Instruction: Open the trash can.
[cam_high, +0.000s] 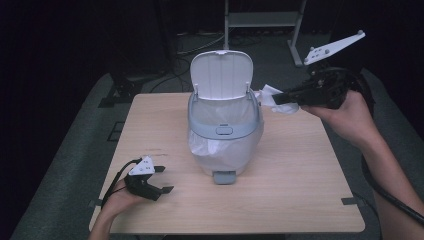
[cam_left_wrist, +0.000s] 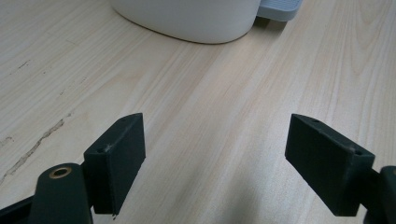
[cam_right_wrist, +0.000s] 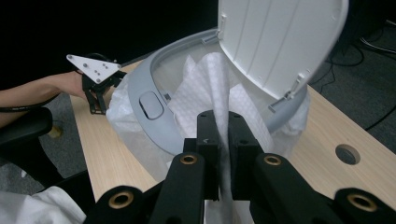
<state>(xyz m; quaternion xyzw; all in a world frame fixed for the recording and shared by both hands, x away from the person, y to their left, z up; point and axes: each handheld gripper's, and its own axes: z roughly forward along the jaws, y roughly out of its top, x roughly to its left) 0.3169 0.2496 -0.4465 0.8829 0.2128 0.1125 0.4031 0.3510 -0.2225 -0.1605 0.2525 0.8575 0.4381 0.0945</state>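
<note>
Right gripper (cam_right_wrist: 223, 140) pinches white tissue (cam_right_wrist: 212, 88) beside the open bin (cam_high: 225, 122).

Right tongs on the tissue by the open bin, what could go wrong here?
The right tongs pinch the white tissue beside the bin's rim, not over the opening, so releasing now may drop it outside. The raised lid stands close and could be knocked. The left tongs rest open, not steadying the bin.

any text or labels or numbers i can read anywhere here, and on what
None can be read. The white bin, its open lid, the grey rim button, the foot pedal and the white tissue in the right hand-held gripper are all blank, as is the table.
</note>
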